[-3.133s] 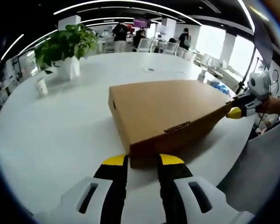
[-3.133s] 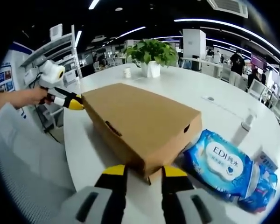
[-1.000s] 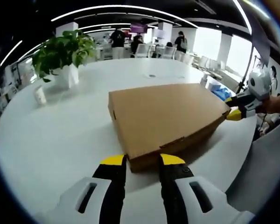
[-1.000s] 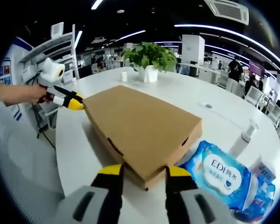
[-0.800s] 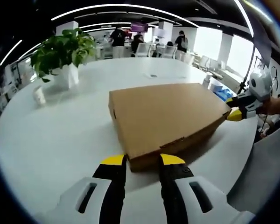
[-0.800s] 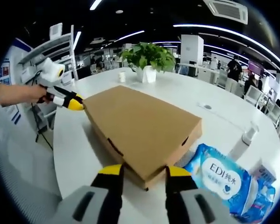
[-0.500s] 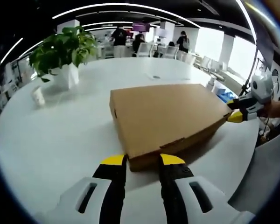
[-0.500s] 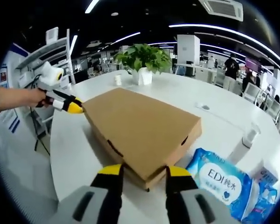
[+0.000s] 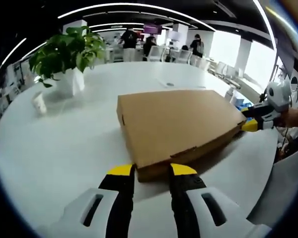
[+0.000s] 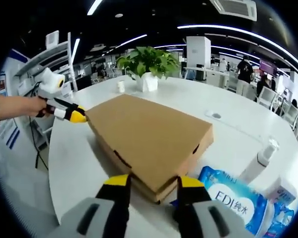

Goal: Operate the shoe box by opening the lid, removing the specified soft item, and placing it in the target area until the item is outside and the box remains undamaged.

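A flat brown cardboard shoe box [image 9: 181, 121] lies on the white round table [image 9: 64, 144]. My left gripper [image 9: 152, 170] holds the box's near corner between its yellow-tipped jaws, which are partly closed on the lid. In the right gripper view my right gripper [image 10: 154, 182] grips the opposite corner of the box [image 10: 149, 131] the same way. There the lid sits a little above the base, with a dark gap along its edge. Each gripper shows in the other's view at the far corner: right gripper [image 9: 252, 124], left gripper [image 10: 74, 116]. The box's contents are hidden.
A blue pack of wet wipes [image 10: 236, 201] lies right beside the box, with a small pump bottle [image 10: 264, 159] behind it. A potted plant [image 9: 67, 54] and a paper cup [image 9: 38, 103] stand farther back. People and desks fill the office beyond.
The right gripper view has risen a little, so the wipes pack sits lower in it, and the lid's near corner looks slightly higher. Both grips are unchanged.
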The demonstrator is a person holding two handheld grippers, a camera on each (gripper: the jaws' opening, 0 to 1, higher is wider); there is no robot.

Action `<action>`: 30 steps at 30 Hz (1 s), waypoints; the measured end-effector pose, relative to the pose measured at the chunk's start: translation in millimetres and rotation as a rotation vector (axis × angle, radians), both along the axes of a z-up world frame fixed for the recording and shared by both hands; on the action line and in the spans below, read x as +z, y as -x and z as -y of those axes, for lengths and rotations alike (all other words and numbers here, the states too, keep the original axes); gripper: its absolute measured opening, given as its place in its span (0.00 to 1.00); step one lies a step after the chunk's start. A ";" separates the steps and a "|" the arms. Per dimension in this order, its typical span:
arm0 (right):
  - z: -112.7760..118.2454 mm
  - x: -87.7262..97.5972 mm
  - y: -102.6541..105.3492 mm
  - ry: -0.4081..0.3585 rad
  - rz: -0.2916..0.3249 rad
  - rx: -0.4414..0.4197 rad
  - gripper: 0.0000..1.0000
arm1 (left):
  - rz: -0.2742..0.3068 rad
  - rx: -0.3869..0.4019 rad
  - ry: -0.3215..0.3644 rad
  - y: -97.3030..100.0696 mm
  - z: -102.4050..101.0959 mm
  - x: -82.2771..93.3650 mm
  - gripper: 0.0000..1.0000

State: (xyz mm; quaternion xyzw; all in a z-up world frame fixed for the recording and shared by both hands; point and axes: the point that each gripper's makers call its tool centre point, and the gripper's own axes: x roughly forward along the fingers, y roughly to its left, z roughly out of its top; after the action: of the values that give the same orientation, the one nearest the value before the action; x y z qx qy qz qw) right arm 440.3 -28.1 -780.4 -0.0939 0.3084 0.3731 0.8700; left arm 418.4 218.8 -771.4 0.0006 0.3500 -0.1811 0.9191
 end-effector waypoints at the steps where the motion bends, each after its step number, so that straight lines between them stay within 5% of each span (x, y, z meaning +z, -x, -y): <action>1: 0.1 0.0 -0.8 -0.001 -0.002 -0.001 0.34 | 0.000 0.001 0.000 -1.0 0.1 0.1 0.27; 14: 4.1 9.6 -0.1 -0.050 -0.004 -0.046 0.32 | 0.017 0.012 -0.053 -6.8 -3.6 2.4 0.28; 17: 7.0 14.9 4.4 -0.056 0.010 -0.049 0.35 | 0.037 0.041 -0.015 -4.4 -4.9 12.7 0.33; 30: 45.9 44.7 34.1 -0.045 0.062 -0.088 0.45 | 0.080 0.015 -0.017 30.8 3.6 38.3 0.38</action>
State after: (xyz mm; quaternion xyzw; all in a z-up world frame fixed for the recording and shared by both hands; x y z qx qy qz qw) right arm 406.3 -74.0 -735.8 -0.0722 0.2767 0.3380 0.8967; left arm 387.6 215.2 -733.1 0.0132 0.3144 -0.1710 0.9337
